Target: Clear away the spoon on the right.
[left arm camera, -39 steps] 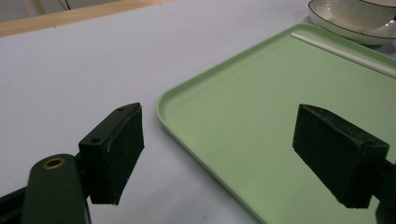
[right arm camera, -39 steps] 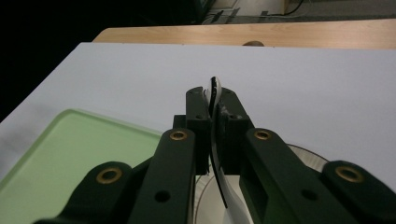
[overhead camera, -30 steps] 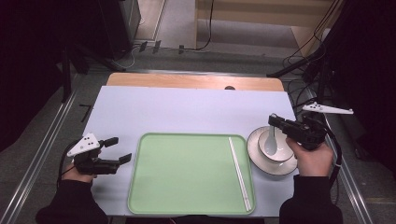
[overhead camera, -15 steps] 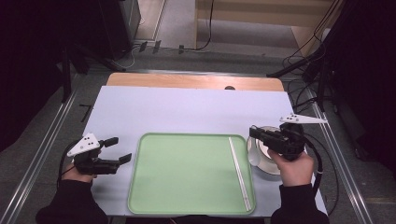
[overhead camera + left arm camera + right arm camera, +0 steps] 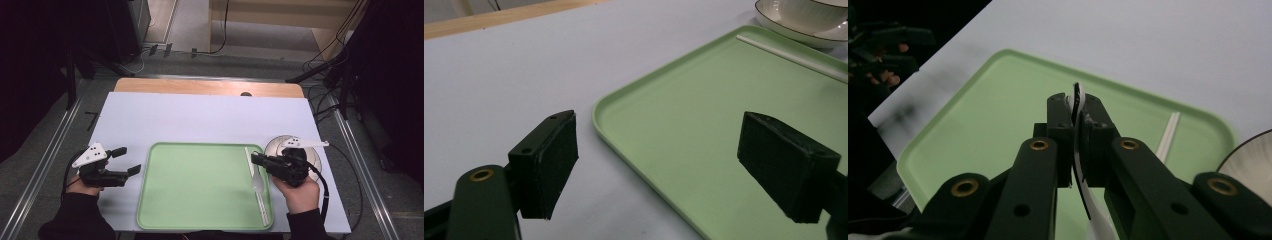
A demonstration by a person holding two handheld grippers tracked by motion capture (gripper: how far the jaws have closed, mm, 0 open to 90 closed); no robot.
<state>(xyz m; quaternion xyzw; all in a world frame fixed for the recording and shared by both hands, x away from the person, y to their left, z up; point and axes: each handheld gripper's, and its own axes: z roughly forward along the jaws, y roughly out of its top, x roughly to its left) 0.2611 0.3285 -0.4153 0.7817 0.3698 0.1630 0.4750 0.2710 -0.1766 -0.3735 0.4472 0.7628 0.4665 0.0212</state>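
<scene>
right claw (image 5: 256,159) pinched the white spoon (image 5: 257,179) by its handle – bowl hanging toward 6 o'clock over the green tray (image 5: 200,185), beside the chopsticks (image 5: 256,185). left claw (image 5: 127,160) stood spread at 9 o'clock.

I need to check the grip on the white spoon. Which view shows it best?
The right gripper view: the spoon sits edge-on, clamped between the right tongs. The high view shows its bowl hanging over the green tray, but small. The left gripper view gives no help with it.
</scene>
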